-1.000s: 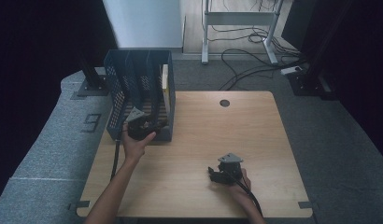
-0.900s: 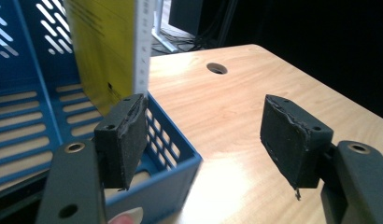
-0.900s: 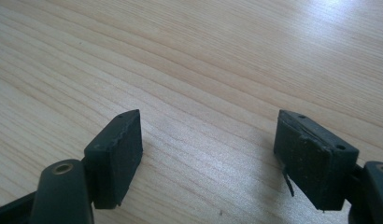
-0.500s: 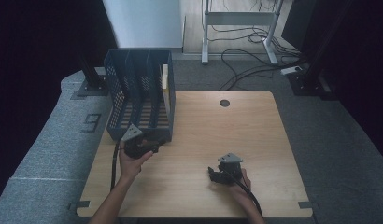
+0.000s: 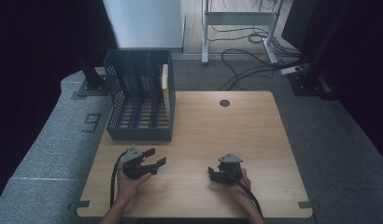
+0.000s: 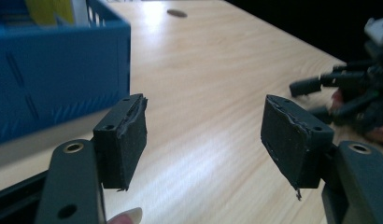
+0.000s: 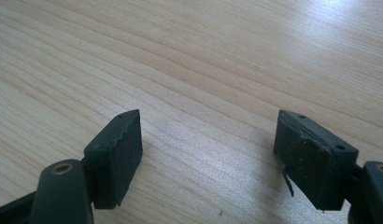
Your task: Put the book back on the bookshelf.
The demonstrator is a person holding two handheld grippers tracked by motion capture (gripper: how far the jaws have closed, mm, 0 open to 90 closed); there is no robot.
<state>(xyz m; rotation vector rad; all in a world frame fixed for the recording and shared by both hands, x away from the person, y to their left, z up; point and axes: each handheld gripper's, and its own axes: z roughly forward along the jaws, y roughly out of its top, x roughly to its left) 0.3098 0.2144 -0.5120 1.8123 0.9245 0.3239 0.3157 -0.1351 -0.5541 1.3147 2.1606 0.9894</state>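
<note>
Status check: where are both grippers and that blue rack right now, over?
Left gripper open, empty, near table edge. Right gripper open, empty, low over bare wood. Blue file rack at table's far left, something yellow in its right slot. Nothing between.

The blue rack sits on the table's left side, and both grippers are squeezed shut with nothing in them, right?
Not quite. Both grippers are open, not shut. The left gripper and right gripper views show wide gaps holding nothing. The blue rack does sit on the table's left side.
</note>
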